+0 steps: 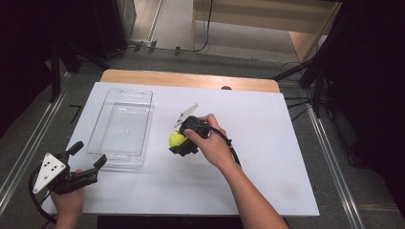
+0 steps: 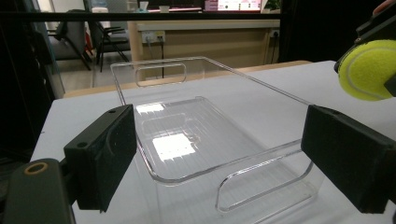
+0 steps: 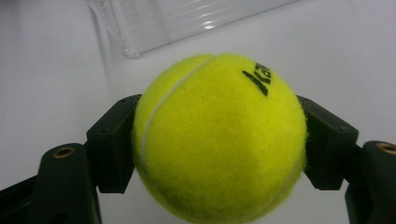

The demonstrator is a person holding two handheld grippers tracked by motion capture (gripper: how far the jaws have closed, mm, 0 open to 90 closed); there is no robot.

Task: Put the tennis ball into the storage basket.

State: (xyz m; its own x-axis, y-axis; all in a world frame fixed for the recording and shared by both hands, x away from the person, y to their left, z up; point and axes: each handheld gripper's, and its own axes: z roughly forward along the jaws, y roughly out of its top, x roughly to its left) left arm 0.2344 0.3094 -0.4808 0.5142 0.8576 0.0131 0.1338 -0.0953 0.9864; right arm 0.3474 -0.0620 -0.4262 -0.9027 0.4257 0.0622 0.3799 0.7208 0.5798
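The right hand-held gripper (image 1: 180, 143) sits near the middle of the white surface (image 1: 267, 157), its two black jaws pinching a yellow tennis ball (image 1: 177, 138) from either side. In the right gripper view the ball (image 3: 219, 140) bulges between the pads, which press on its flanks, and the corner of a clear plastic bin (image 3: 187, 21) lies just beyond it.

That bin (image 1: 122, 126) is the likely target — it lies to the left of the held ball as seen from above, close but apart, with bare white surface between them. Its long axis runs away from the person, toward the far edge, so the ball would cross the bin's long right-hand wall to get in.

The left hand-held gripper (image 1: 87, 155) rests at the bin's near left corner, jaws spread and holding nothing. In the left gripper view its pads straddle the bin's near end wall (image 2: 224, 172) without pressing on it, and the ball (image 2: 369, 70) shows at the upper right.

The right hand is the one carrying the ball; the left is nearer the bin.
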